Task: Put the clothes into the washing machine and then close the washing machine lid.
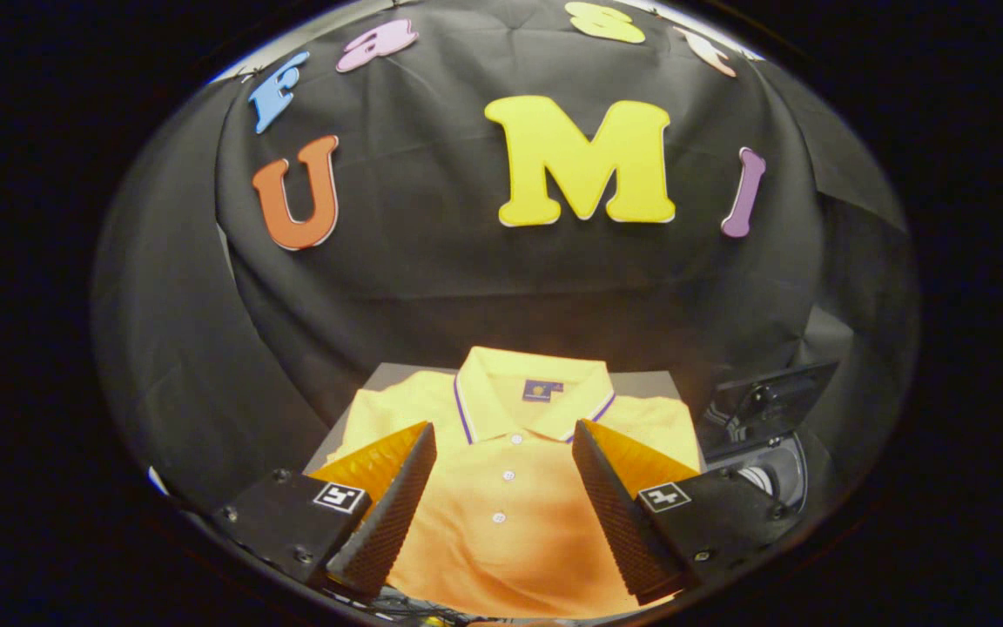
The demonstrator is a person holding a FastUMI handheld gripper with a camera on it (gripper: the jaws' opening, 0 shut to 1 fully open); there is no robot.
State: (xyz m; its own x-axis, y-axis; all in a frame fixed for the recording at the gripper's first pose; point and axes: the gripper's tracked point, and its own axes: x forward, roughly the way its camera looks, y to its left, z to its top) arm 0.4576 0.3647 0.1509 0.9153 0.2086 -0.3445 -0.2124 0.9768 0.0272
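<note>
Gripper view, gripper (pixel 501 444) spread wide above folded polo shirt (pixel 510 522)

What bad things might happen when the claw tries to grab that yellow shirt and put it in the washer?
The claw hangs open above the folded yellow polo shirt, fingers wide apart. It may pinch just the top layer, so the shirt could unfold and drag. The small dark washing machine sits right of the shirt with its lid raised; a dangling sleeve might snag the rim or hang out, blocking the lid from closing.
</note>
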